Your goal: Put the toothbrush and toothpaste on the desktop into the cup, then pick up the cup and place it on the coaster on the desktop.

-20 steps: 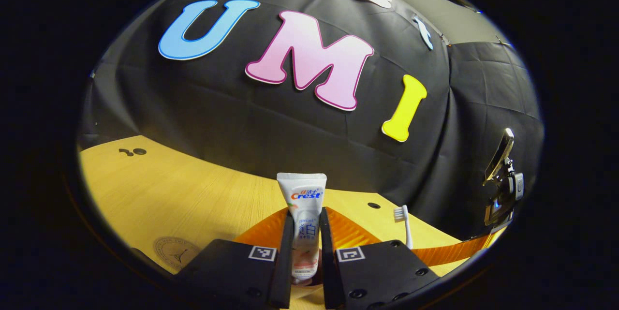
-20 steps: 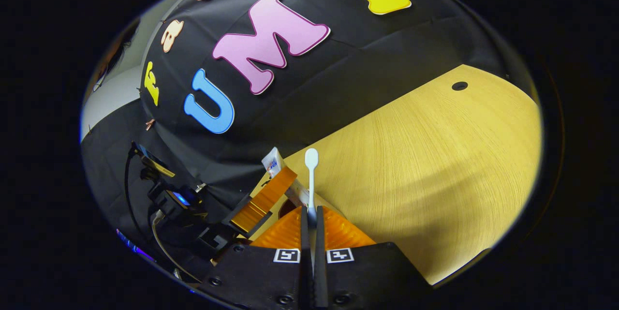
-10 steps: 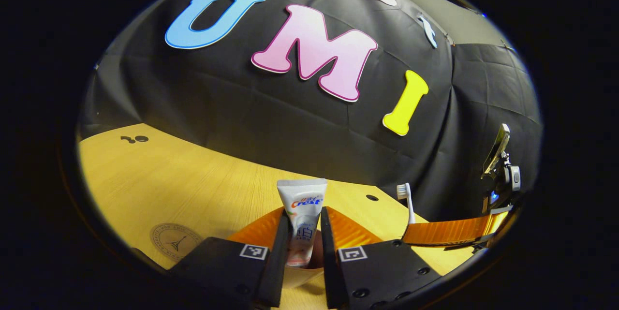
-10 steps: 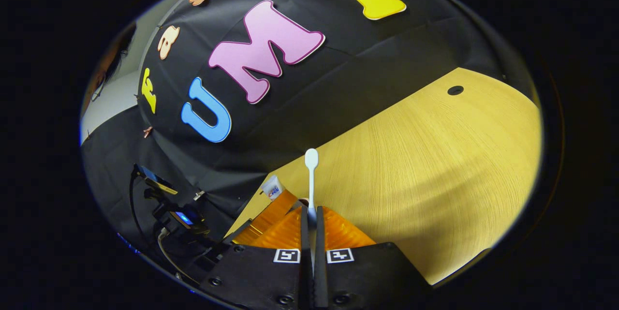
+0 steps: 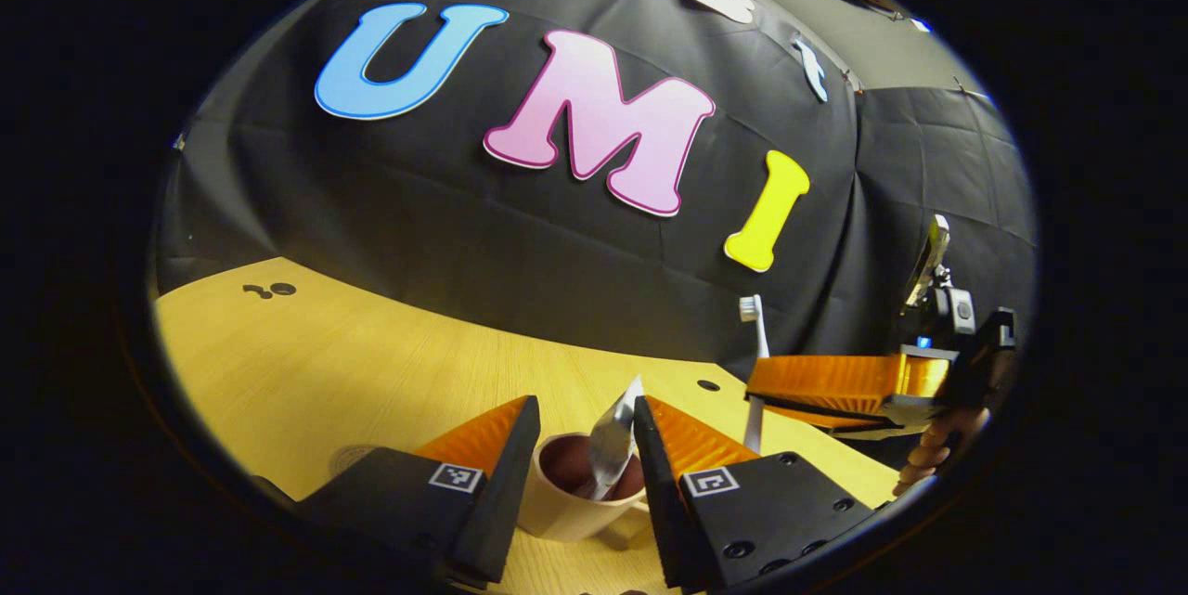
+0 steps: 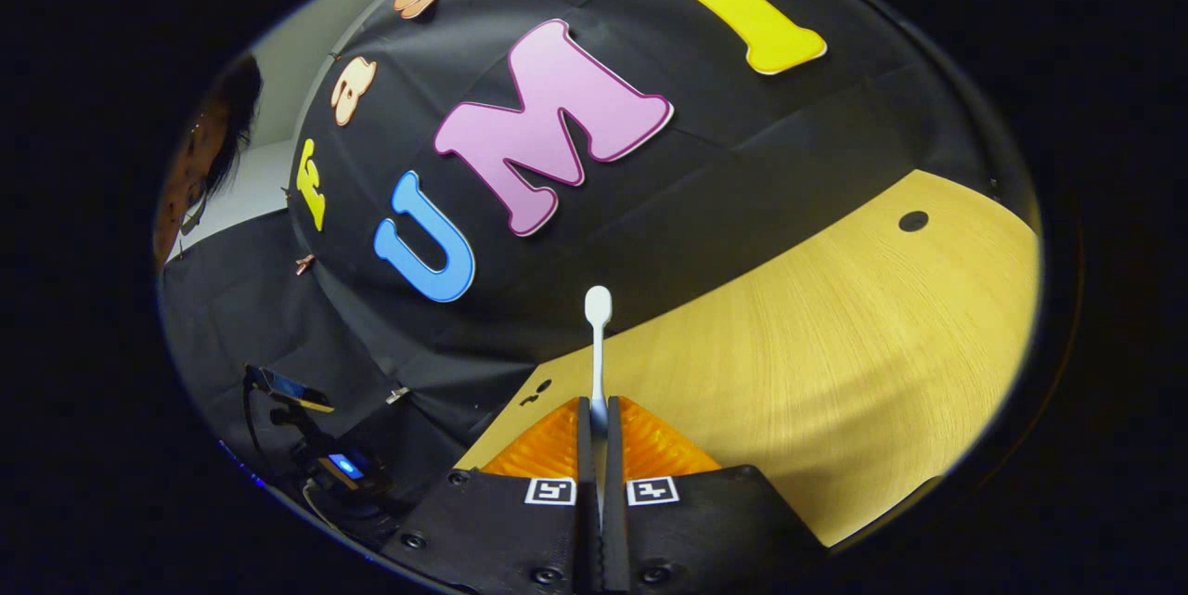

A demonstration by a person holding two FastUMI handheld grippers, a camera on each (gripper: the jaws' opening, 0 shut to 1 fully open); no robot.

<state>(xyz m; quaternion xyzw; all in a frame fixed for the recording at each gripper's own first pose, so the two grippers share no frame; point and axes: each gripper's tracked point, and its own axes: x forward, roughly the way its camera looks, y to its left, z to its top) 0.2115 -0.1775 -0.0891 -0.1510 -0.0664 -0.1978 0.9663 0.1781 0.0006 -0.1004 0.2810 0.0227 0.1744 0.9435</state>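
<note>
In the left gripper view, a pale cup (image 5: 568, 507) with a dark inside stands on the wooden desktop (image 5: 371, 372) between the fingers of my open left gripper (image 5: 583, 419). The toothpaste tube (image 5: 613, 437) leans inside the cup, touching neither finger. A round coaster (image 5: 351, 459) lies flat just left of the cup, partly hidden by my finger. To the right hangs my right gripper (image 5: 826, 381), holding the white toothbrush (image 5: 754, 335) upright. In the right gripper view, the right gripper (image 6: 599, 405) is shut on the toothbrush (image 6: 598, 344), head pointing up.
A phone on a stand (image 5: 931, 265) sits at the far right, with a hand (image 5: 933, 446) below it. In the right gripper view, a person's head (image 6: 200, 163) shows at the left and the phone stand (image 6: 297, 391) below. The desktop (image 6: 835, 344) has small holes (image 6: 913, 221).
My left gripper has opened and let go of the toothpaste, which now leans in the cup. The right gripper has lifted higher, still holding the toothbrush.
</note>
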